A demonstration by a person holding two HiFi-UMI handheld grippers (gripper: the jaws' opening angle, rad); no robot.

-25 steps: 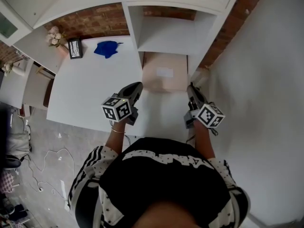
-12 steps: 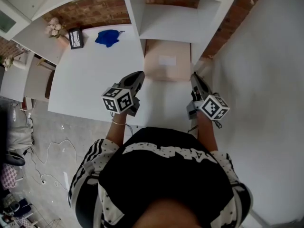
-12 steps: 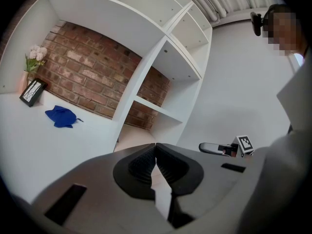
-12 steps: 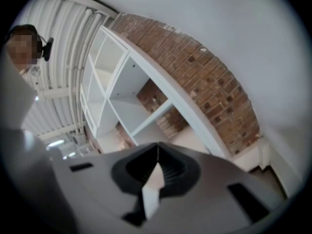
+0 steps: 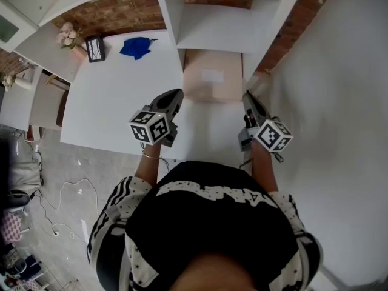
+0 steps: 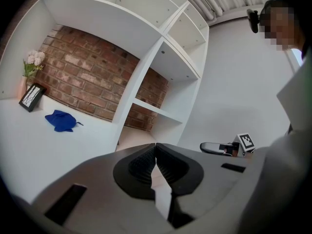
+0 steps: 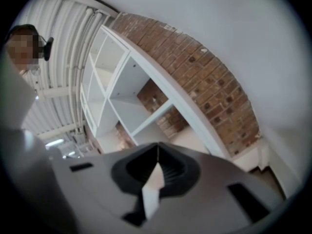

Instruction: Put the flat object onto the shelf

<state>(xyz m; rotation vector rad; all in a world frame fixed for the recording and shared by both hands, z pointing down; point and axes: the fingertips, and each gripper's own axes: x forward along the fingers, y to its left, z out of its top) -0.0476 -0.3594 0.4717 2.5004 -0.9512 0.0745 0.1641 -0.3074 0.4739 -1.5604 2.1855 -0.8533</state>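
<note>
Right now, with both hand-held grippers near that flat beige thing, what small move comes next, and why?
Probably open both jaws: the left hand-held gripper and right hand-held gripper are shut and empty, either side of the flat beige object lying below the shelf board.

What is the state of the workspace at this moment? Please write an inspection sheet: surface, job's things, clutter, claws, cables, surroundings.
Surface: white table, with small things only near its far edge.
Job's things: flat beige object lies at the foot of the white shelf unit, below its lower board; neither claw touches it.
Clutter: blue cloth, framed picture, flowers.
Claws: left claw shut, empty; right claw shut, empty.
Cables: loose white cable on the floor, left of the table.
Surroundings: brick wall behind; plain white wall at the right.
</note>
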